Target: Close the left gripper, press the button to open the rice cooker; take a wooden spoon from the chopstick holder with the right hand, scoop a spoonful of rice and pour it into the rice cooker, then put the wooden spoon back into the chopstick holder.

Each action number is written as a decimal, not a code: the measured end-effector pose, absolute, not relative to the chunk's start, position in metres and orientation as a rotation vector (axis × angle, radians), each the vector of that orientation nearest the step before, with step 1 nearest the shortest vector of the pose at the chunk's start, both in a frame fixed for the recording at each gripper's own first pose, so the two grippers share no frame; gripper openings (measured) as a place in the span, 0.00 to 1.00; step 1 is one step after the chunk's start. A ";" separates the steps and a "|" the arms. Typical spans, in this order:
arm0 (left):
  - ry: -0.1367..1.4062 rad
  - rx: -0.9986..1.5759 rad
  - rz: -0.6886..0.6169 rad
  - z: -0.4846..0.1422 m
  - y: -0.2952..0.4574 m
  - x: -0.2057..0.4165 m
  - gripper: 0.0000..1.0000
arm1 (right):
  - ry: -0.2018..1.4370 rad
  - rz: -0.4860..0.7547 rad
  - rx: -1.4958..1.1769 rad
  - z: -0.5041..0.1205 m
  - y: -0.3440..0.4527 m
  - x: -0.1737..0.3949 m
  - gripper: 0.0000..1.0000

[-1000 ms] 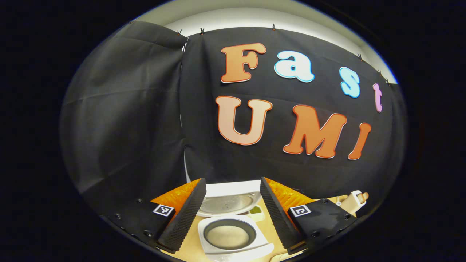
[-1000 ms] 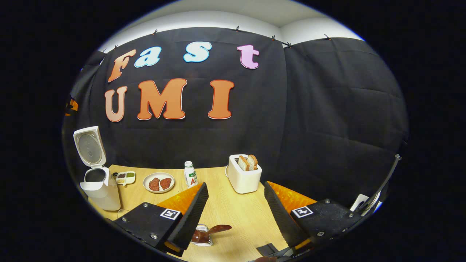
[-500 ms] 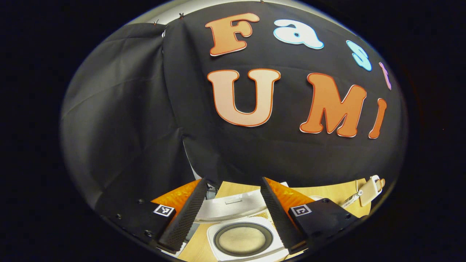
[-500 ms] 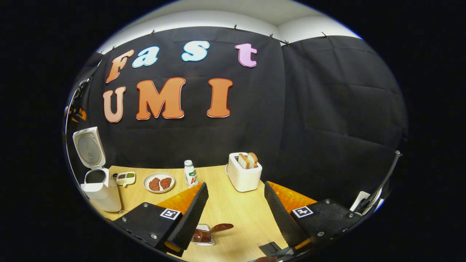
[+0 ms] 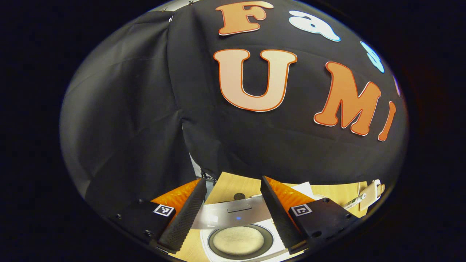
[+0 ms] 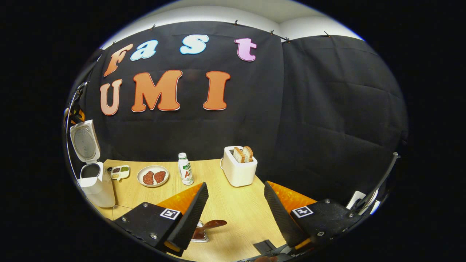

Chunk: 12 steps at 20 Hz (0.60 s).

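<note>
The left claw (image 5: pixel 233 209) hangs wide over the cooker (image 5: pixel 240 240), whose pot holds rice (image 5: pixel 238 240). In the right gripper view the cooker (image 6: pixel 95 182) stands at the bench's (image 6: pixel 233 207) far left, lid (image 6: pixel 84 141) raised. The right claw (image 6: pixel 235 214) is wide and holds nothing; a spoon (image 6: pixel 213 223) lies in a small holder (image 6: pixel 199 234) on the bench just beside its left finger.

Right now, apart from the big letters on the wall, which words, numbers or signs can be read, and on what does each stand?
Bottle: printed label, too small and blurred to read.
Left gripper: square coded markers, no words.
Right gripper: the same kind of markers, no words.
Rice cooker and toaster: no text that I can make out.
</note>
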<state>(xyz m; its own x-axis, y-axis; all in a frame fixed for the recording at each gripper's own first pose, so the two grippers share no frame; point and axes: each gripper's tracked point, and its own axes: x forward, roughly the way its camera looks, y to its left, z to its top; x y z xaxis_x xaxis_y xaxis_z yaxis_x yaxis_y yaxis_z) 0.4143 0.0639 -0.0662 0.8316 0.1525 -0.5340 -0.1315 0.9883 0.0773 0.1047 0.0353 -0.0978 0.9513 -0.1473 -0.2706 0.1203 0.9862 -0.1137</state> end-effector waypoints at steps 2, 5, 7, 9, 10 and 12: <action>0.592 -0.005 0.132 -0.072 0.059 0.408 1.00 | 0.272 -0.114 -0.100 -0.093 0.040 0.108 0.96; 0.592 -0.043 0.132 -0.078 0.053 0.391 1.00 | 0.262 -0.077 -0.115 -0.087 0.047 0.116 0.96; 0.595 -0.037 0.126 -0.082 0.048 0.374 1.00 | 0.260 -0.050 -0.108 -0.086 0.050 0.121 0.96; 0.600 -0.048 0.118 -0.089 0.041 0.359 1.00 | 0.261 -0.024 -0.101 -0.085 0.052 0.125 0.95; 0.605 -0.054 0.117 -0.093 0.038 0.350 1.00 | 0.262 -0.012 -0.099 -0.085 0.053 0.128 0.96; 0.622 -0.065 0.115 -0.107 0.032 0.333 1.00 | 0.259 0.017 -0.097 -0.082 0.054 0.132 0.96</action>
